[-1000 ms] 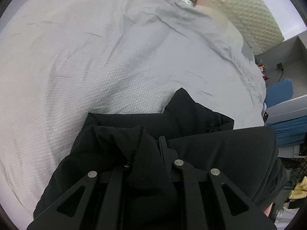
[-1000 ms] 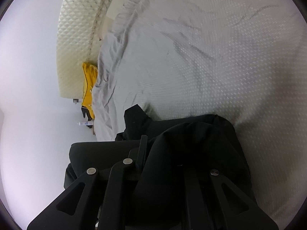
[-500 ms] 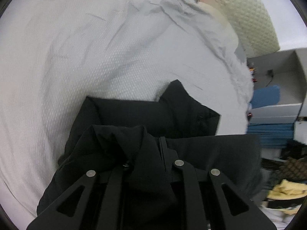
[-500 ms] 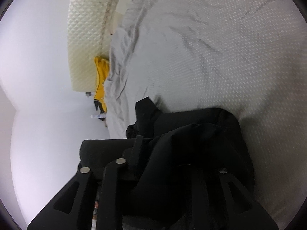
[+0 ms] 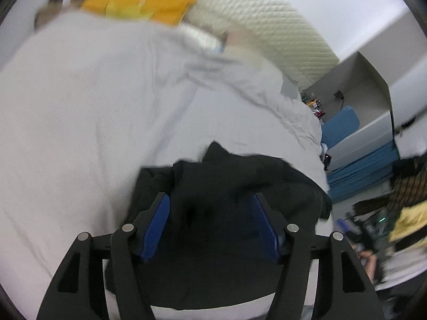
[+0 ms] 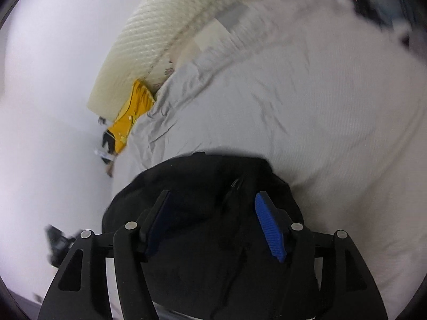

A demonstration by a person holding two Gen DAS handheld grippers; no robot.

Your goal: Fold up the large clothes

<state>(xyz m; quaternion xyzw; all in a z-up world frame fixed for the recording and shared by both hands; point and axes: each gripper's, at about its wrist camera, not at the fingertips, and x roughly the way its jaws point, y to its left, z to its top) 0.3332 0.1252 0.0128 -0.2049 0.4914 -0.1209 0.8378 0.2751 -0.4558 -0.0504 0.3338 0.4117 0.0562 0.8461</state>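
Your left gripper (image 5: 210, 208) and your right gripper (image 6: 212, 202) have both just been spreading their blue-padded jaws, and now they stand apart with nothing pinched, the crumpled black fabric garment (image 5: 229, 186) lying below and ahead of each on the pale grey textured bedsheet (image 5: 88, 122). Beyond the garment the sheet runs to a cream quilted headboard (image 6: 149, 42) with a yellow cloth (image 6: 130, 109) beside it. No readable writing shows anywhere; both views are blurred.
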